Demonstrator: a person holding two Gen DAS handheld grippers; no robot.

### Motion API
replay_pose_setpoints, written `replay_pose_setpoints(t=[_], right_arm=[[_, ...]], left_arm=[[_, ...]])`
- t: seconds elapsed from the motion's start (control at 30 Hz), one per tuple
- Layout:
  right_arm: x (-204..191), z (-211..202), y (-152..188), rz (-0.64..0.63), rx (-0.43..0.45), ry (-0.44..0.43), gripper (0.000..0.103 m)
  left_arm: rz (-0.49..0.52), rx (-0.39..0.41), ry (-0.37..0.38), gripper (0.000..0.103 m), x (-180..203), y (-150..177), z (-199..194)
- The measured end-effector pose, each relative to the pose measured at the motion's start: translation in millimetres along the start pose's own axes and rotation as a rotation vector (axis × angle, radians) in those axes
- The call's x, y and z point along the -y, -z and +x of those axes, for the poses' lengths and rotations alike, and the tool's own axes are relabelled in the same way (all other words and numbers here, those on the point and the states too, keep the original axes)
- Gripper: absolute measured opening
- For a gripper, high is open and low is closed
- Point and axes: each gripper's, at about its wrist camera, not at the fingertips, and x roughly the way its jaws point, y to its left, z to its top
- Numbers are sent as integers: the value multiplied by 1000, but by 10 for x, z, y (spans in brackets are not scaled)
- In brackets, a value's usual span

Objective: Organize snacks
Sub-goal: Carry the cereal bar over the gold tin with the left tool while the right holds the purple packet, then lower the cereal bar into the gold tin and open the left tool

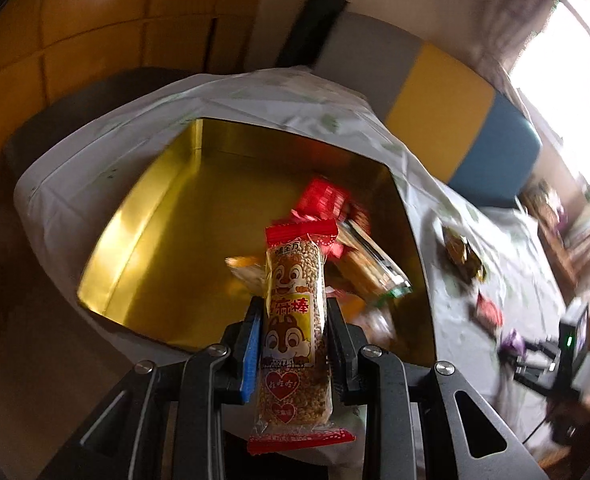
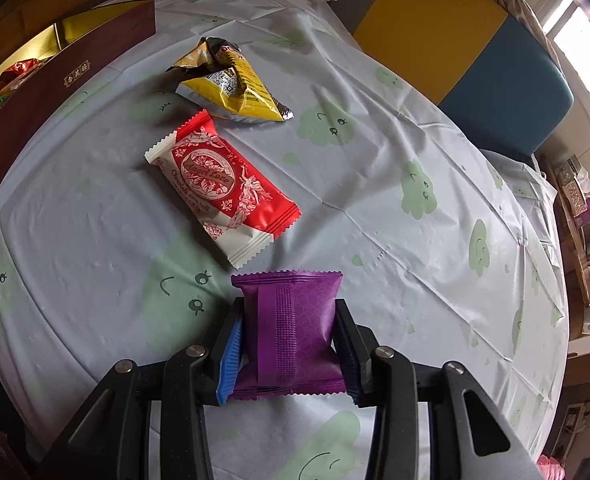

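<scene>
While the left claw grips a clear-wrapped grain bar w/ red ends and a cartoon squirrel above the gold-lined box, the right claw is clamped on a purple packet over the surface, near a red-white chocolate pack and a crumpled yellow wrapper.

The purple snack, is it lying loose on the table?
No, the right gripper is clamped on the purple snack, holding it above the tablecloth.
</scene>
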Motion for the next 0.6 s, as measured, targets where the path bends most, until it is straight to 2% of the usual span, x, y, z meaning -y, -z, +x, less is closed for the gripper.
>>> replay_pose_setpoints(t=[0.17, 0.37, 0.6], right_arm=[[-56, -17, 3, -15, 3, 15, 42], [-116, -45, 7, -33, 6, 31, 42], [-128, -54, 9, -33, 6, 33, 42]], left_arm=[[-103, -1, 9, 29, -271, -136, -18], [-123, -15, 11, 29, -337, -355, 84], [-99, -48, -15, 29, -276, -610, 369]])
